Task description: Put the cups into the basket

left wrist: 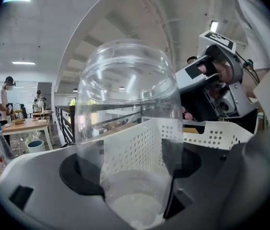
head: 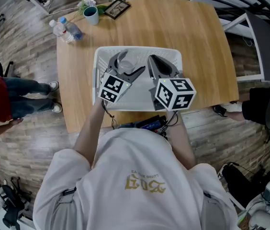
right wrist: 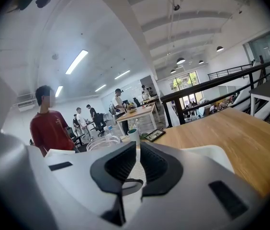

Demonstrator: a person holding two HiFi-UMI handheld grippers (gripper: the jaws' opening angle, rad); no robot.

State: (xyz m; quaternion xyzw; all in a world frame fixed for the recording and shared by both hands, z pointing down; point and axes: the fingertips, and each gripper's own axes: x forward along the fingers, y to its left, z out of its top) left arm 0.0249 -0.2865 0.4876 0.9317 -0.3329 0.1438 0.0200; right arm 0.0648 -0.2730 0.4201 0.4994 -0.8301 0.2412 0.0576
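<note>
My left tongs [head: 124, 67] are clamped on a clear plastic cup [left wrist: 128, 104], and I hold it over the white basket [head: 140, 50] on the wooden table [head: 197, 37]. My right tongs [right wrist: 136, 164] are pinched together with nothing in them, just beside the left pair above the same basket. A green mug [head: 91, 15] stands near the table's far edge.

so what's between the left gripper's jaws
A clear cup, gripped on both sides, with the white basket behind it; the left gripper view shows it.
</note>
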